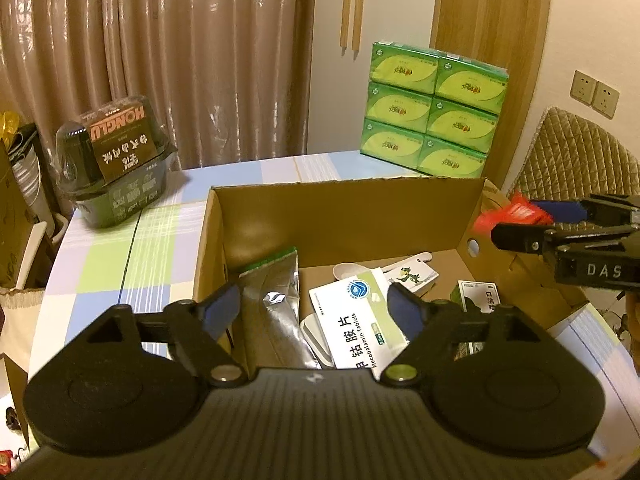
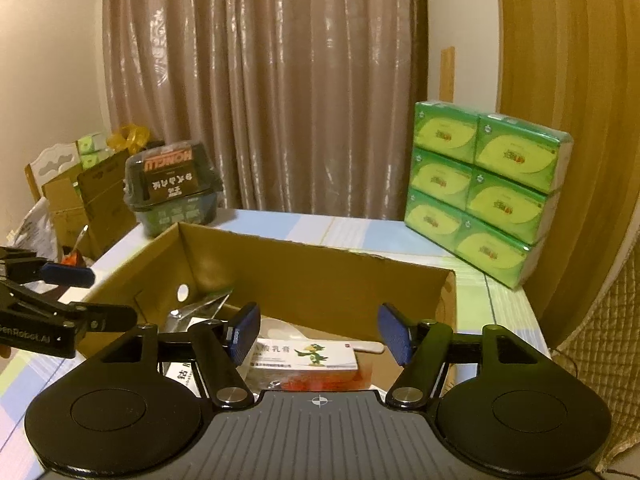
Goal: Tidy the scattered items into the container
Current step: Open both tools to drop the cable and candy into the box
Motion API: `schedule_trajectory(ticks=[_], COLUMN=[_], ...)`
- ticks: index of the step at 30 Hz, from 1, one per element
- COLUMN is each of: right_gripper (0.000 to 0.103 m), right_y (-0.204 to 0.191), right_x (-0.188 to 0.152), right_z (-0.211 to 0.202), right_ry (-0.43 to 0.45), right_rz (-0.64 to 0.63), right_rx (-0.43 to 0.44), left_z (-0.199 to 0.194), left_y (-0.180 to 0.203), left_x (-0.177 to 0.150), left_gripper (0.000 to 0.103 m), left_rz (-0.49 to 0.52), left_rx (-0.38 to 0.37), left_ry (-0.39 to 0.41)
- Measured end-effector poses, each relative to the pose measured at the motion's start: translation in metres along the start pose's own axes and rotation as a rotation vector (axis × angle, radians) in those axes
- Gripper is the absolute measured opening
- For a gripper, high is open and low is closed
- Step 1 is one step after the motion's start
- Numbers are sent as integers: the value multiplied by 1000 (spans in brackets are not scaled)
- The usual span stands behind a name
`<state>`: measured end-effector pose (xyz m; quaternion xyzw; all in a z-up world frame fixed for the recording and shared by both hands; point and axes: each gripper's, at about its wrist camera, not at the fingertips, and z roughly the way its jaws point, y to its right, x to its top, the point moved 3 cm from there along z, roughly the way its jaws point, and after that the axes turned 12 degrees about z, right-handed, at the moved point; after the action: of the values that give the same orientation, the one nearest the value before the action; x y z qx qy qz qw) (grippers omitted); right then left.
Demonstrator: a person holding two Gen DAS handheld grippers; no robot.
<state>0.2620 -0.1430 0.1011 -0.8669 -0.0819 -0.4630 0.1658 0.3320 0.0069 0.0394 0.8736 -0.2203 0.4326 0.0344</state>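
- Left wrist view: left gripper (image 1: 314,306) hangs spread, gripping nothing, over the cardboard box (image 1: 344,204); tablet carton (image 1: 356,320) lies inside.
- Right gripper (image 2: 318,334) likewise released, empty.
- Judged: drop step complete; next, look for leftovers.

Checked tablecloth table (image 1: 120,248), cardboard box (image 1: 344,216), green tissue packs (image 1: 432,116), dark food tub (image 1: 116,168)

1. A green stack of tissue packs (image 1: 434,110) stands at the far right of the bench (image 1: 120,240).
2. A dark food tub (image 1: 116,160) sits far left.
3. Brown curtains (image 2: 260,80) hang behind.
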Motion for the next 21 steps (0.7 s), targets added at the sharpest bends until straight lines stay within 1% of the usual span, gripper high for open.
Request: schedule_trajectory(ticks=[3,5,10,21], right_gripper=[69,70,71,72], right_y=[4,8,11,5], right_x=[0,0,-2,-7], right_z=[-4,-6,-10,-20], right_ry=[5,5,-1,-1], right_rz=[10,20,28,29], right_rx=[-6,-12,-21,-15], left_z=[-1,-1,-2,-10], left_y=[0,1,2,3], left_x=[-2,-3,-4,-2], left_gripper=[82,84,86,89], left_rz=[6,8,10,15], left_rx=[7,11,13,24], left_ry=[-1,-2,-2,-3])
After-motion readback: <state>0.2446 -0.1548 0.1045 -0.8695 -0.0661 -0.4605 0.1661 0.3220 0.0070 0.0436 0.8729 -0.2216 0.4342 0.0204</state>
